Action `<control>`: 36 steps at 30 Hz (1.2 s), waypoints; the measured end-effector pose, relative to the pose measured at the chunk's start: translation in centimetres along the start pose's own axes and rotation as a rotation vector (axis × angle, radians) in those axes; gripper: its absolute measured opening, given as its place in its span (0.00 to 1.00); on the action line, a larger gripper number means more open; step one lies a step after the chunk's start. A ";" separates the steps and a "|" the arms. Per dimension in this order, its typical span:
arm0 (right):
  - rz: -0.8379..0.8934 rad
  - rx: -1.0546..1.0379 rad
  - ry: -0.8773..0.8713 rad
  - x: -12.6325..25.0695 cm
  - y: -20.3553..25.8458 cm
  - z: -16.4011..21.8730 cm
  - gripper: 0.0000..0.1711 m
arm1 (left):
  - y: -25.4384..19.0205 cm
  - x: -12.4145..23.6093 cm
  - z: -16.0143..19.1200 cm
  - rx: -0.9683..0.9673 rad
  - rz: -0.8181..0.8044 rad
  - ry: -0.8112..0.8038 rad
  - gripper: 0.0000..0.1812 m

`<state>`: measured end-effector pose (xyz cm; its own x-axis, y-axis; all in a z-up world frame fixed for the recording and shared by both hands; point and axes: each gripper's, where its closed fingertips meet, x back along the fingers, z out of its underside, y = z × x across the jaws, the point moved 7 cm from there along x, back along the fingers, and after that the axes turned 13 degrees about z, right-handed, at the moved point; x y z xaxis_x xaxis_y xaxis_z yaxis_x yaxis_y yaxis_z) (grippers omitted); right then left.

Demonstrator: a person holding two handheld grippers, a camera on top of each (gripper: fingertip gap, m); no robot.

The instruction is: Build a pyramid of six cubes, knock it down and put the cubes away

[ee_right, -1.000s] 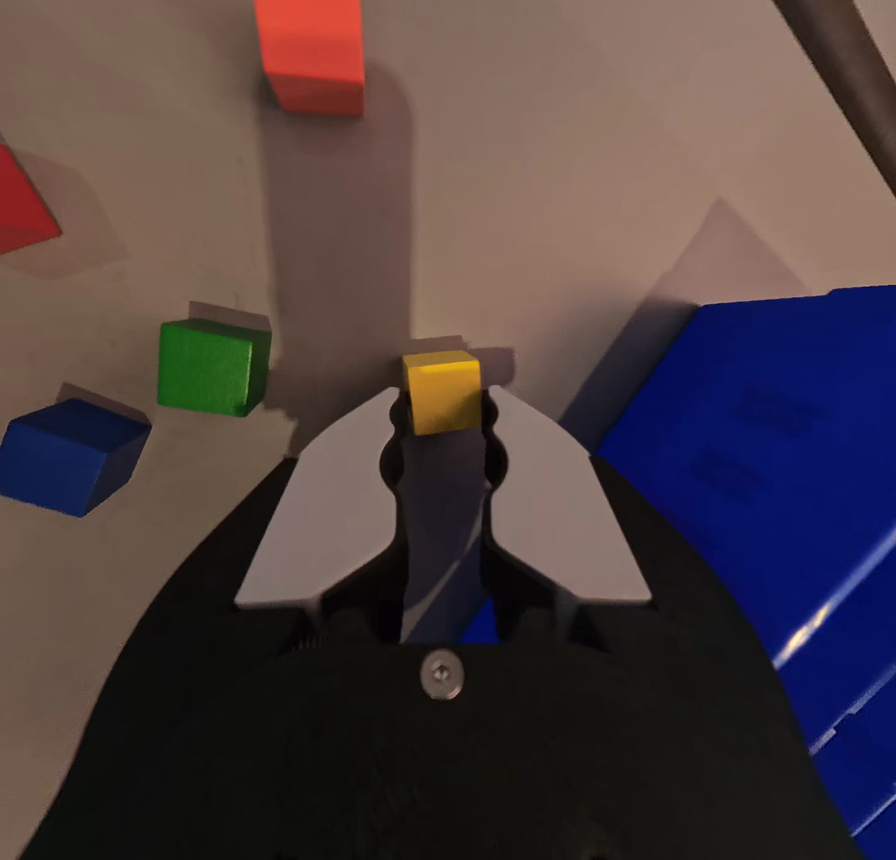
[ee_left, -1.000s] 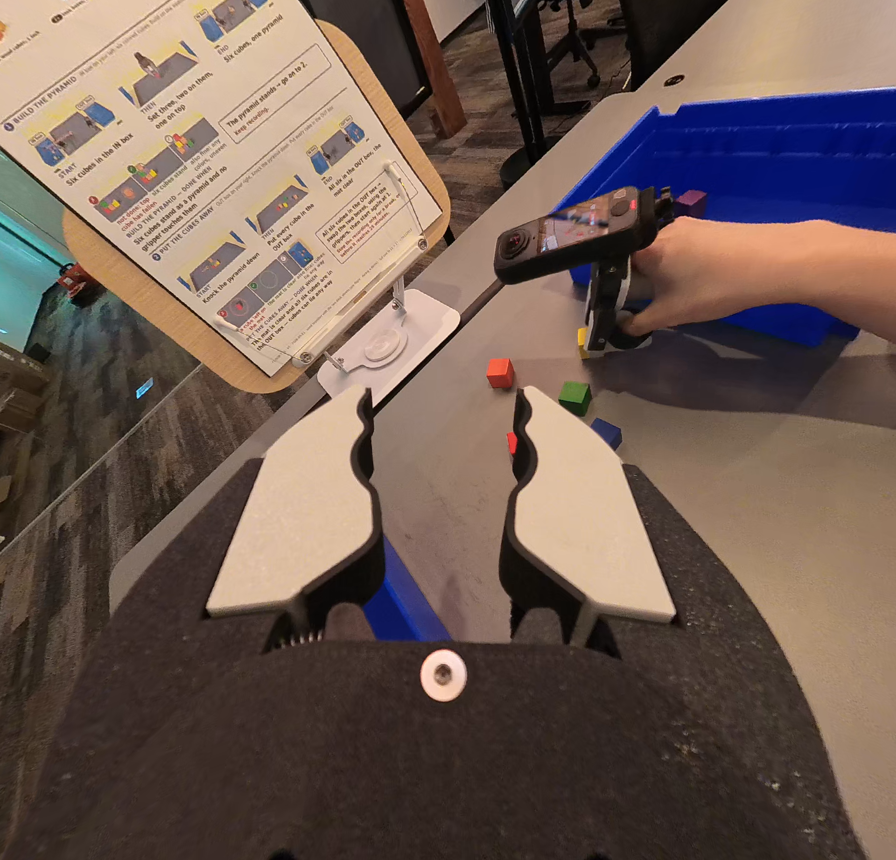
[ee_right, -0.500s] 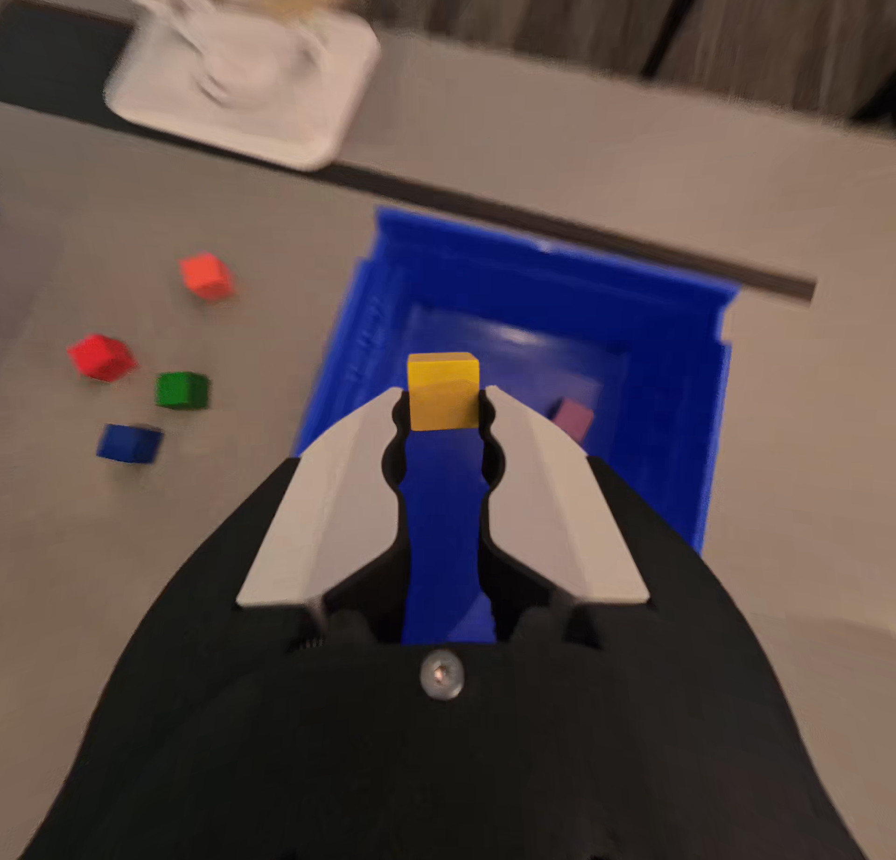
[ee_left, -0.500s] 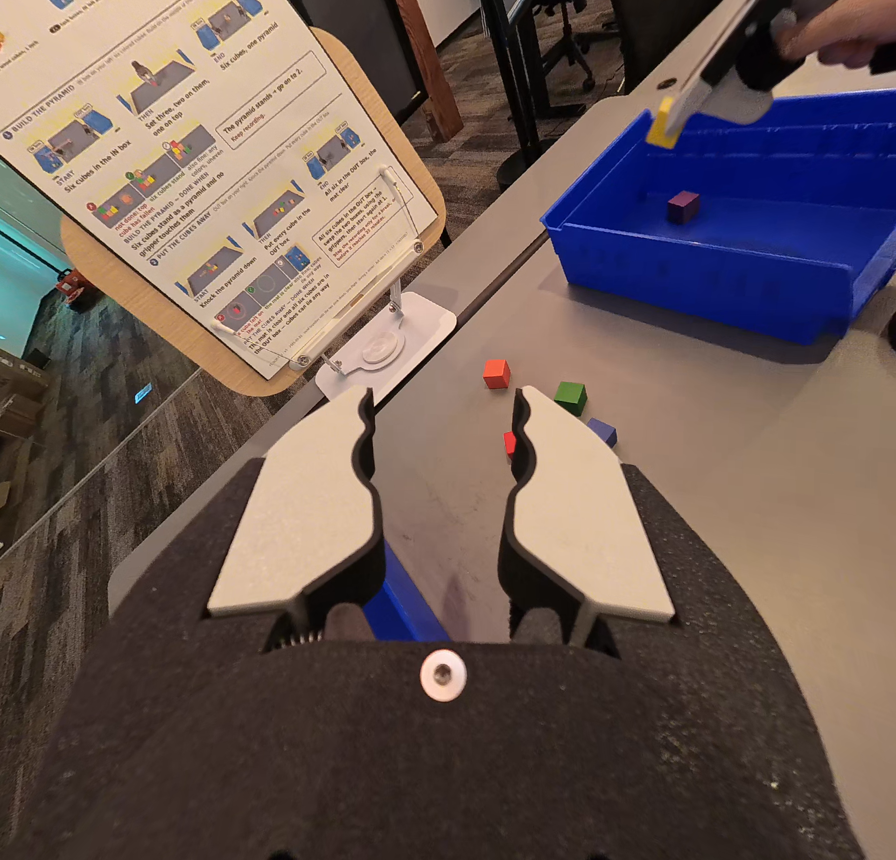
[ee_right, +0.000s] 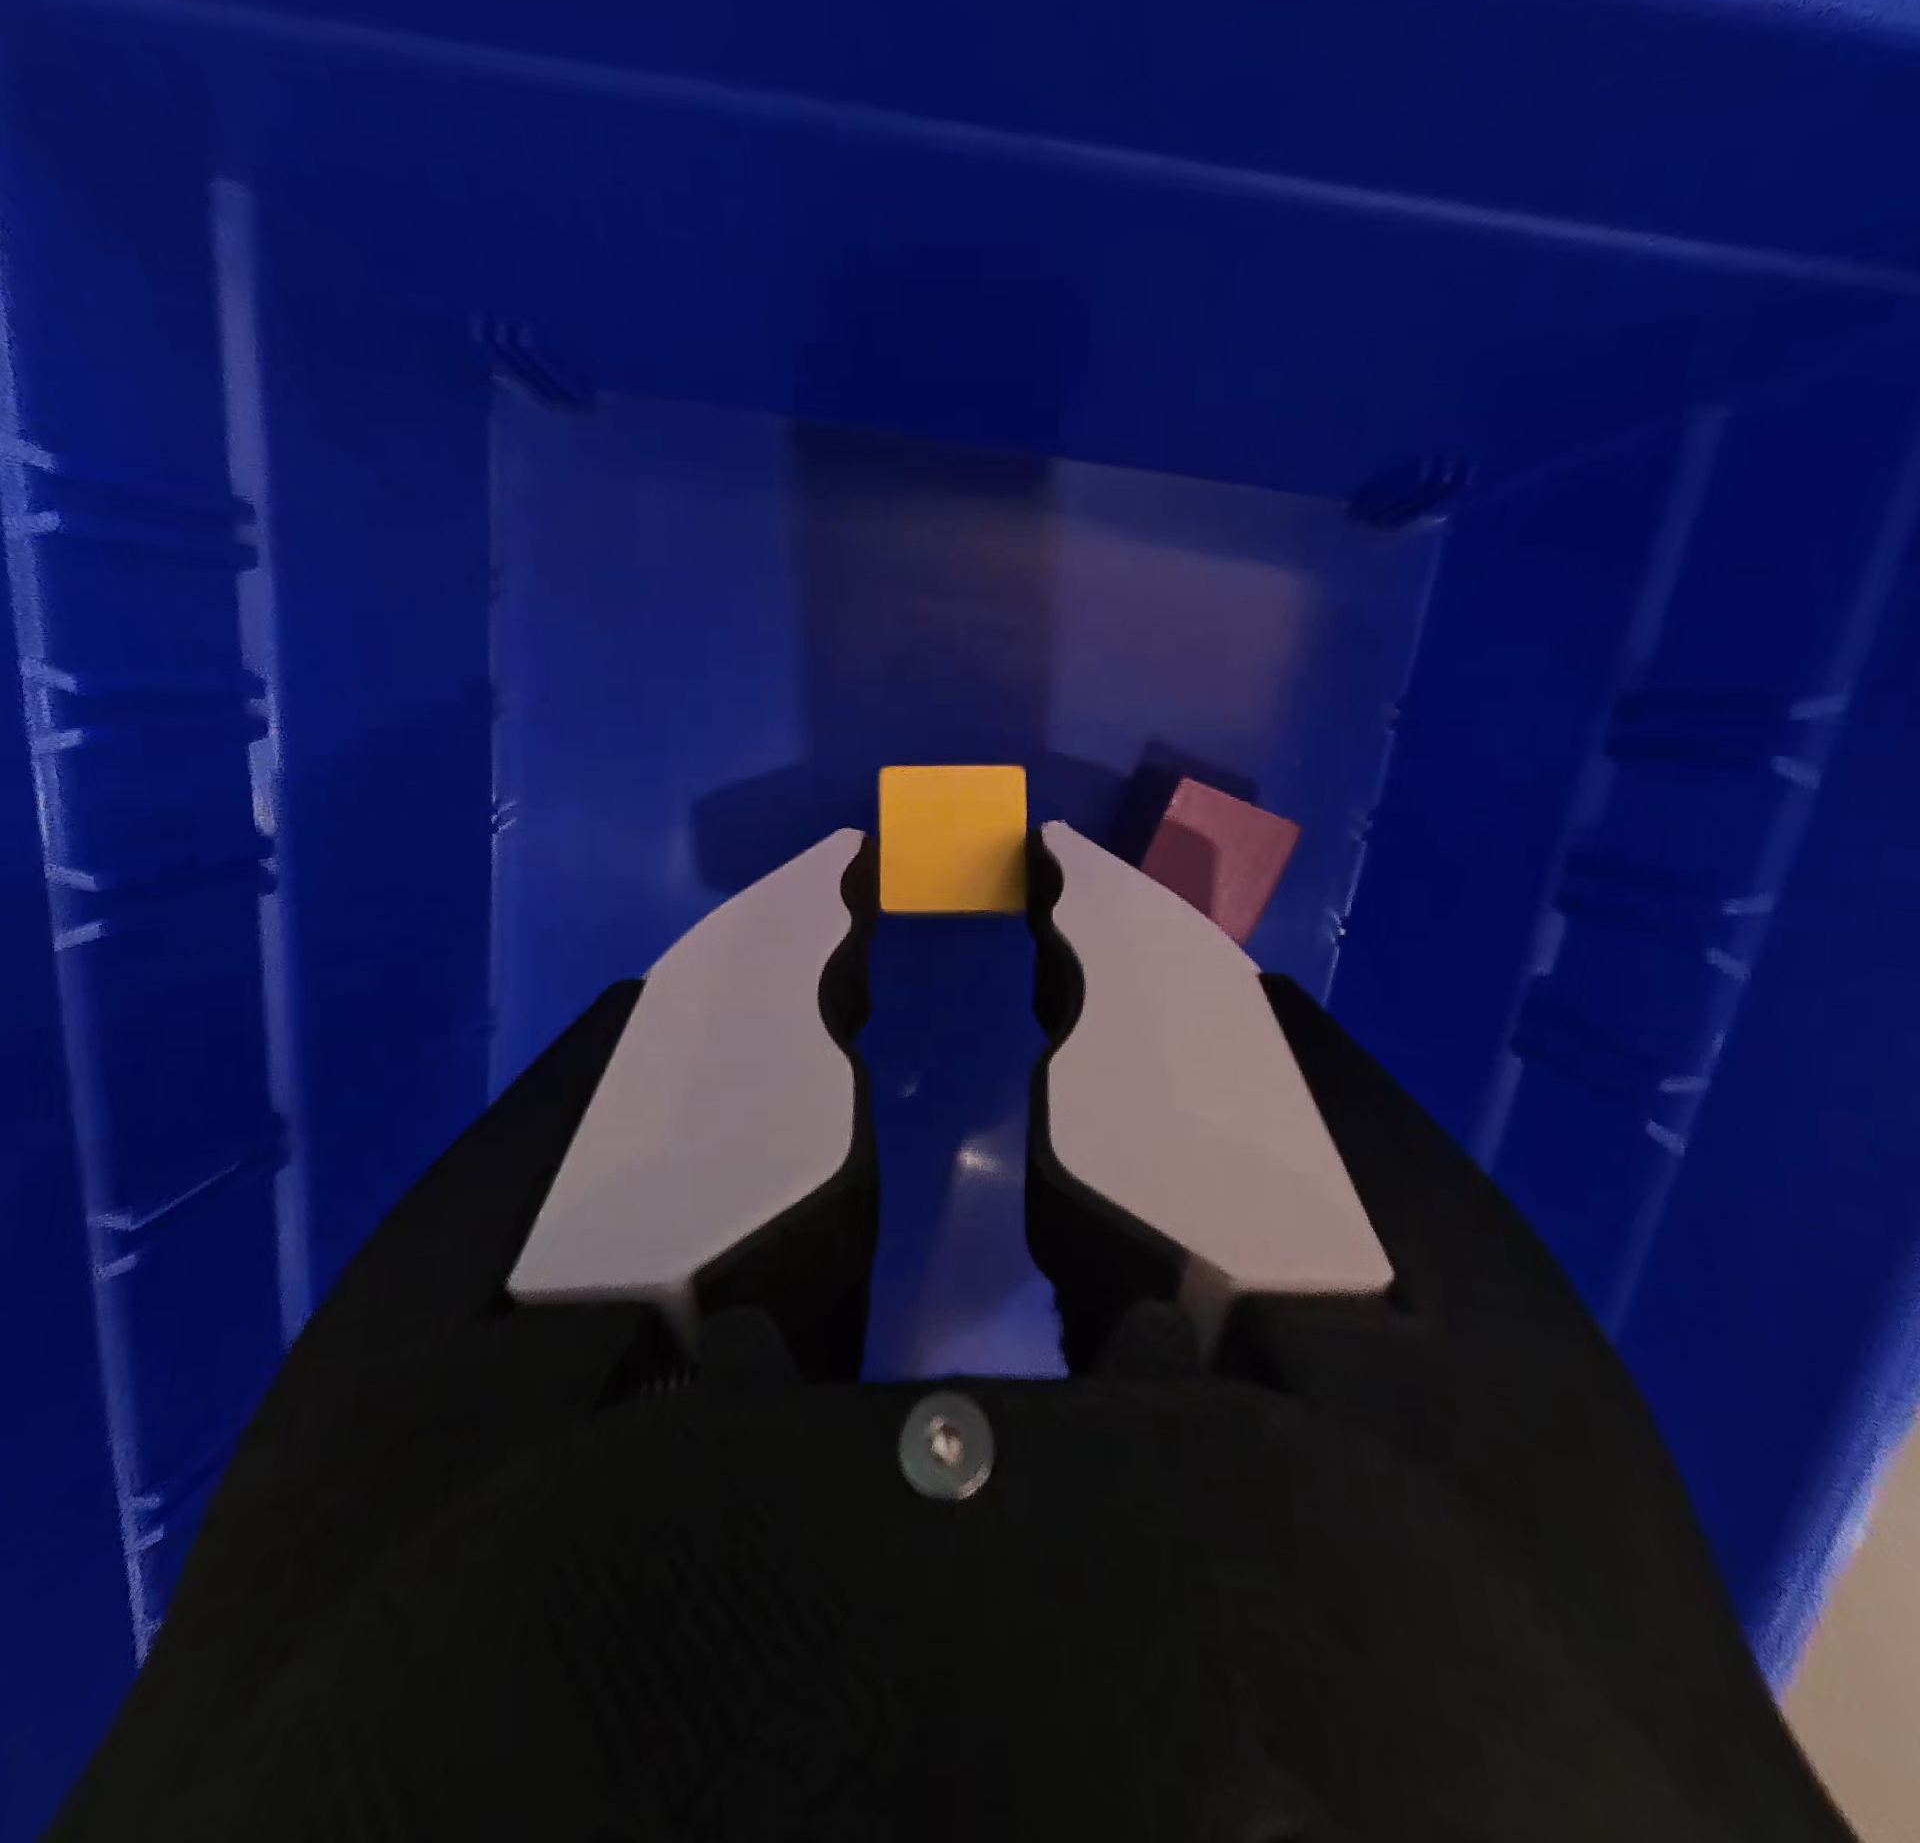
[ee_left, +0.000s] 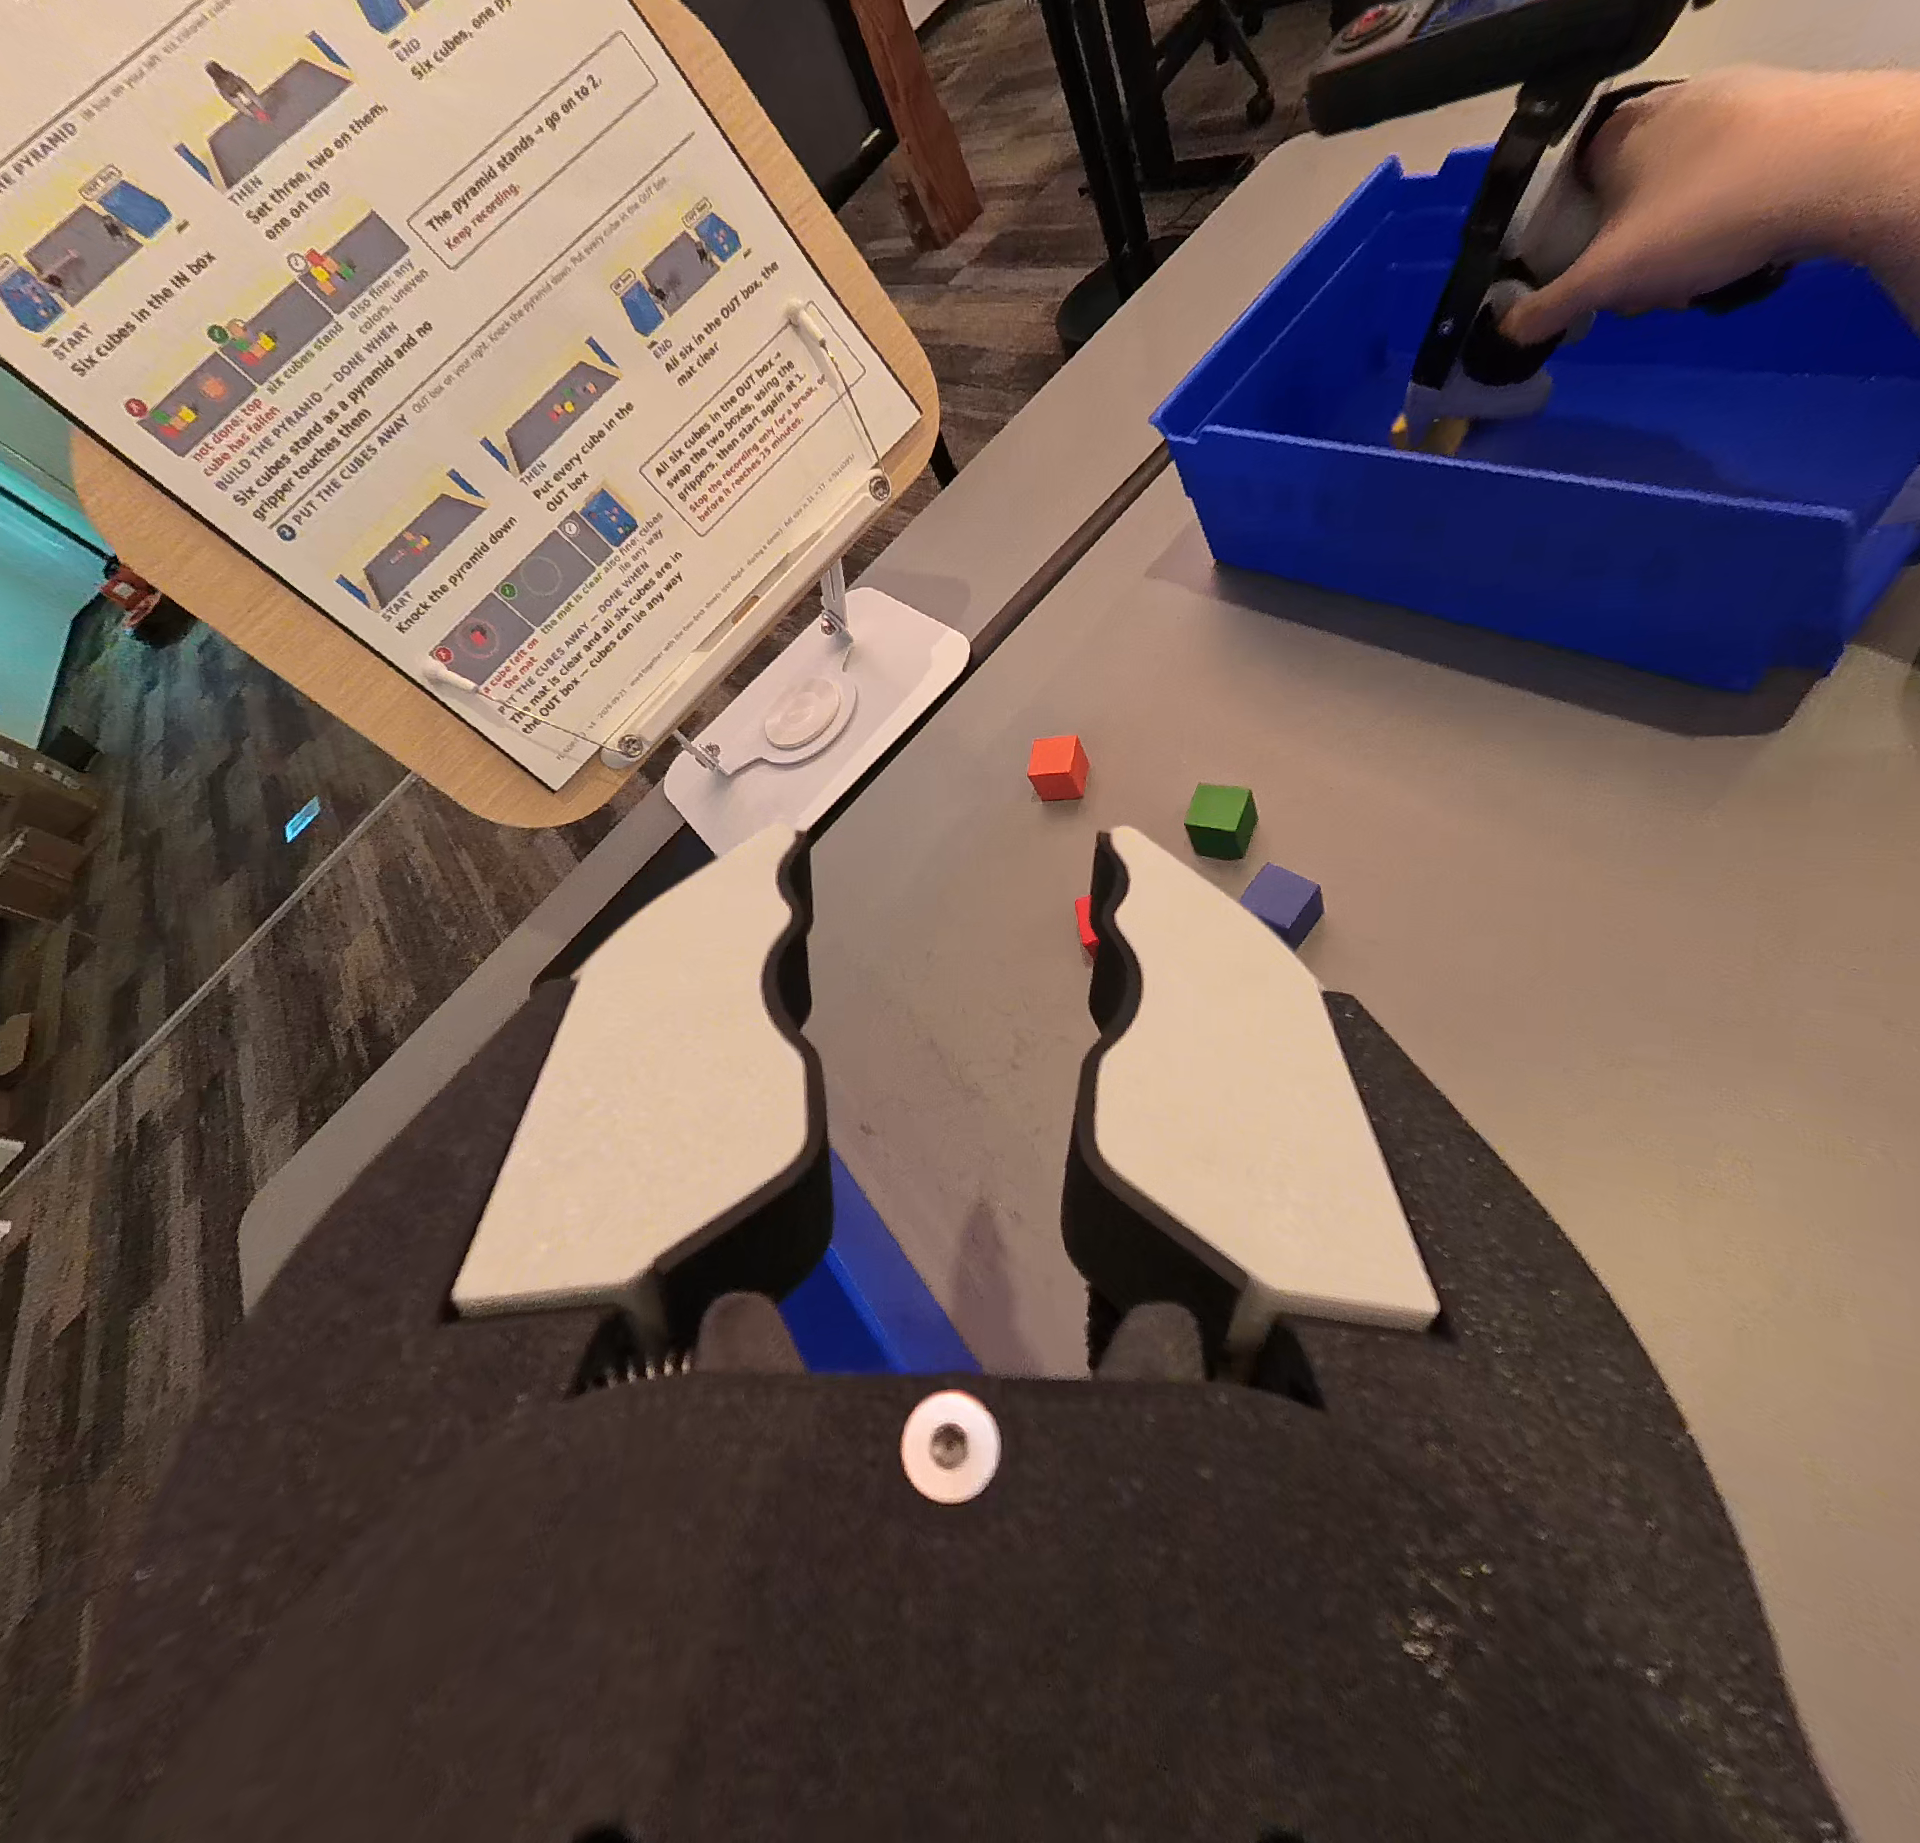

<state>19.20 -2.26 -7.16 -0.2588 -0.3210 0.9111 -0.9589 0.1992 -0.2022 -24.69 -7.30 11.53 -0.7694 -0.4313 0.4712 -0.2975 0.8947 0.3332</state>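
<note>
Since a second ago the right gripper (ee_right: pixel 952 843) has carried the yellow cube (ee_right: pixel 952 837), pinched between its fingers, from the tabletop (ee_left: pixel 1507 962) down into the bin (ee_left: pixel 1507 546) for release, while the left gripper (ee_left: pixel 948 884) hangs open and empty.

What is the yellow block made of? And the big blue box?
The yellow cube looks like painted wood: flat matte colour, crisp square edges, though solid plastic is possible. The blue box looks like moulded plastic: its walls are glossy, with shiny highlights and raised ribs pressed into the sides.
</note>
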 end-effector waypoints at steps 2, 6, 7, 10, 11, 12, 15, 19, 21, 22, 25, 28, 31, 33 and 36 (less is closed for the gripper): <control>-0.012 0.011 -0.012 0.2 0.1 -0.2 0.22 | 0.1 -0.2 0.1 0.001 -0.010 0.009 0.28; 0.011 0.025 -0.145 5.0 0.4 -1.2 0.30 | 0.3 -0.2 0.2 0.008 -0.014 0.010 0.29; 0.022 0.038 -0.238 7.3 1.0 -1.7 0.30 | 0.4 -0.1 0.1 0.009 -0.017 0.006 0.29; -0.140 0.079 -0.580 14.8 6.3 -2.7 0.29 | 0.4 0.2 0.0 0.008 -0.023 -0.005 0.29; -0.219 0.103 -0.660 16.3 8.8 -2.5 0.28 | 0.4 0.3 0.0 0.007 -0.024 -0.006 0.29; -0.260 0.140 -0.697 16.8 11.3 -2.3 0.25 | 0.4 0.3 0.0 0.007 -0.024 -0.006 0.29; -0.223 0.315 -0.549 13.1 18.1 -1.4 0.26 | 0.2 0.2 0.0 0.002 -0.021 0.002 0.29; -0.194 0.373 -0.347 6.8 22.7 -0.6 0.29 | 0.0 0.2 -0.1 -0.008 -0.018 0.002 0.29; -0.147 0.398 -0.304 5.4 23.2 -0.2 0.30 | 0.0 0.3 -0.1 -0.011 -0.017 0.000 0.29; -0.149 0.400 -0.285 5.1 23.3 0.0 0.30 | 0.0 0.3 -0.1 -0.011 -0.016 -0.001 0.29; -0.230 0.375 -0.237 4.7 23.7 0.4 0.30 | 0.0 0.2 -0.1 -0.013 -0.011 0.000 0.29; -0.205 0.424 -0.155 3.5 23.7 0.9 0.26 | -0.1 0.0 0.0 -0.014 -0.005 0.009 0.29; -0.294 0.429 -0.114 4.1 23.9 1.0 0.17 | -0.2 -0.1 0.0 -0.019 -0.003 0.016 0.29; -0.329 0.423 -0.184 7.0 22.8 0.2 0.17 | -0.2 -0.1 0.0 -0.021 -0.004 0.017 0.29; -0.306 0.368 -0.417 13.7 17.8 -1.4 0.17 | -0.1 0.1 0.0 -0.020 -0.009 0.014 0.29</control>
<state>-1.25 -1.83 2.23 0.0812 -0.6615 0.7455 -0.9548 -0.2661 -0.1322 -24.68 -7.46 11.55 -0.7587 -0.4410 0.4795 -0.2929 0.8883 0.3536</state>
